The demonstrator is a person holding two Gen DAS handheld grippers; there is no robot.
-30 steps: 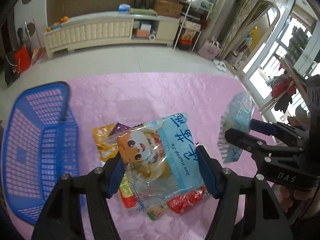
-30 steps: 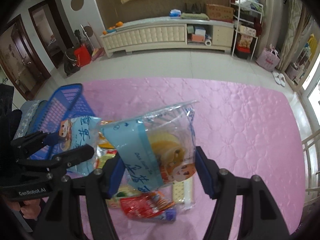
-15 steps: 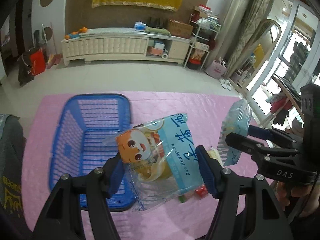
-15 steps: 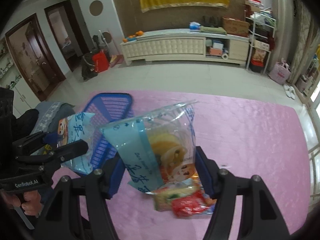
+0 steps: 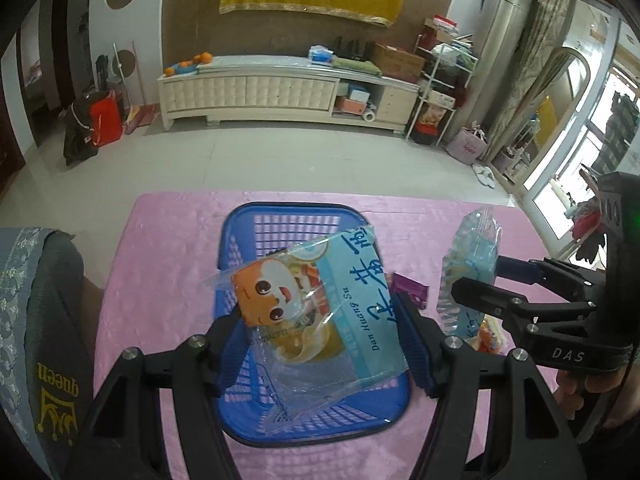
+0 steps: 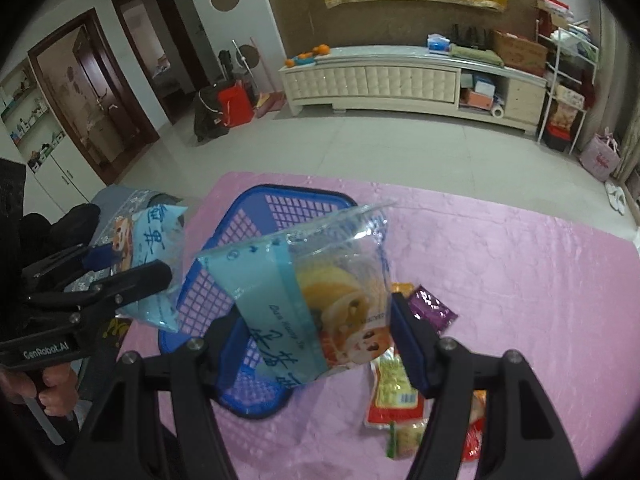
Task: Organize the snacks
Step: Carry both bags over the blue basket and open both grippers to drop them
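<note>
My left gripper [image 5: 320, 344] is shut on a clear and light-blue snack bag with an orange cartoon face [image 5: 316, 300]. It hangs right over the blue mesh basket [image 5: 296, 210] on the pink cloth. My right gripper [image 6: 316, 344] is shut on a second bag of the same kind [image 6: 320, 296], tilted, above the basket's [image 6: 280, 196] right side. Each wrist view also shows the other gripper: the right gripper [image 5: 480, 280] with its bag [image 5: 472, 256], and the left gripper [image 6: 132, 264] with its bag [image 6: 156, 236].
Loose snacks lie on the pink cloth [image 6: 500, 280] to the right of the basket: a purple packet [image 6: 432, 310] and red and yellow packets [image 6: 396, 396]. A person's grey garment [image 5: 48, 360] borders the cloth's left edge. Tiled floor and a low cabinet lie beyond.
Both grippers have carried their bags to the left, away from above the snack pile. The basket, at the far left before, now lies under the left bag.
</note>
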